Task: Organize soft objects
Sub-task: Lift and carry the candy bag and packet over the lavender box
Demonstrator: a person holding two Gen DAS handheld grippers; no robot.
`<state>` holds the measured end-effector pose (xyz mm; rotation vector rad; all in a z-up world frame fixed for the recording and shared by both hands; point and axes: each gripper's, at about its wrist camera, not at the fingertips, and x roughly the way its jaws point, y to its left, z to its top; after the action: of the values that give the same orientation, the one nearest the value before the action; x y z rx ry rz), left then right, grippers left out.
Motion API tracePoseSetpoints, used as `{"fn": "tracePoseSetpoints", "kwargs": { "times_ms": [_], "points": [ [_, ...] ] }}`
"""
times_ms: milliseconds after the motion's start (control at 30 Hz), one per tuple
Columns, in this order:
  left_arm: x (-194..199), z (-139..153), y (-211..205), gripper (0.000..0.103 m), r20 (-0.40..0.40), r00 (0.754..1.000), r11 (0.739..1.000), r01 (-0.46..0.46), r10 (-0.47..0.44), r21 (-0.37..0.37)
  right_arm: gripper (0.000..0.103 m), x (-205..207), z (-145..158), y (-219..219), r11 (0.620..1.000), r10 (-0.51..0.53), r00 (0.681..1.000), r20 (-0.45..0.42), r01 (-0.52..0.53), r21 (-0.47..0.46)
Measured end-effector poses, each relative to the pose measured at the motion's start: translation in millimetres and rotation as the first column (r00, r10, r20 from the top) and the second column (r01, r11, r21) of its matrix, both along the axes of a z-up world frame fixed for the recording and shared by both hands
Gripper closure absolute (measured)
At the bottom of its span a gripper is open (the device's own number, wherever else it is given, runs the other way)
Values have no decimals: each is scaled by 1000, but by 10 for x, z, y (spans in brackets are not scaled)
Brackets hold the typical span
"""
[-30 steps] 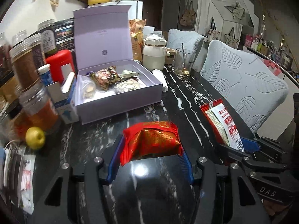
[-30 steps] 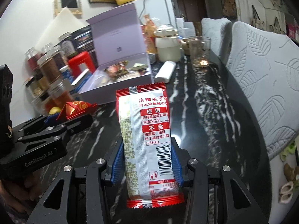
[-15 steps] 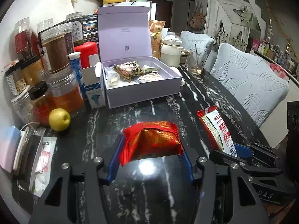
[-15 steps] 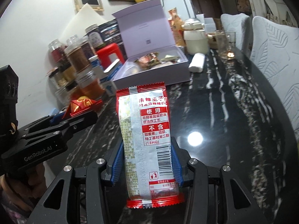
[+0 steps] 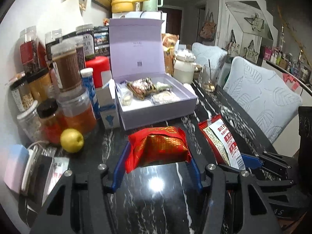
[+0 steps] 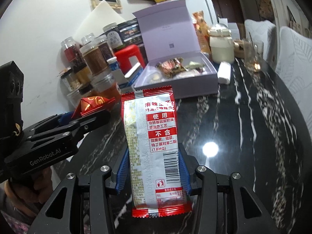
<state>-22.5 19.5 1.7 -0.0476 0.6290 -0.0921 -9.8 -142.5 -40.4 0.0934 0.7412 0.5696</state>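
My left gripper [image 5: 157,152] is shut on a puffy red and gold snack packet [image 5: 159,146], held above the black marble table. My right gripper [image 6: 153,152] is shut on a long red and white snack pouch [image 6: 154,136] with a barcode; the same pouch [image 5: 222,140] shows at the right of the left wrist view. An open lilac box [image 5: 156,99] with its lid upright stands ahead of both grippers and holds several wrapped snacks [image 5: 144,86]. In the right wrist view the left gripper [image 6: 85,117] sits at the left with its red packet [image 6: 91,105].
Jars and bottles [image 5: 64,74] crowd the table's left side, with a yellow-green apple [image 5: 71,140], a small carton [image 5: 108,105] and a pink-blue item [image 5: 13,165]. A white pot [image 5: 184,69] and a glass [image 5: 209,79] stand behind the box. Pale padded chairs [image 5: 259,97] line the right.
Both grippers have drawn back from the lilac box, which looks smaller and farther now, and swung left, bringing more jars into view. Each packet stays gripped as before.
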Motion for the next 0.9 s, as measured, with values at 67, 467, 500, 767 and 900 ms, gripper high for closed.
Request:
{"fn": "tracePoseSetpoints", "kwargs": {
  "times_ms": [67, 467, 500, 767, 900],
  "points": [
    [42, 56, 28, 48, 19, 1000, 1000, -7, 7, -4, 58, 31, 69, 37, 1000, 5, 1000, 21, -5, -10],
    [353, 510, 240, 48, 149, 989, 1000, -24, 25, -10, 58, 346, 569, 256, 999, 31, 990, 138, -26, -35],
    [378, 547, 253, 48, 158, 987, 1000, -23, 24, -11, 58, 379, 610, 273, 999, 33, 989, 147, -28, -36],
    [727, 784, 362, 48, 228, 973, 999, -32, 37, -24, 58, 697, 908, 371, 999, 37, 978, 207, -33, -25],
    [883, 888, 402, 48, 253, 967, 999, -28, 38, -43, 58, 895, 1047, 387, 999, 34, 973, 228, -31, -16]
  ]
}}
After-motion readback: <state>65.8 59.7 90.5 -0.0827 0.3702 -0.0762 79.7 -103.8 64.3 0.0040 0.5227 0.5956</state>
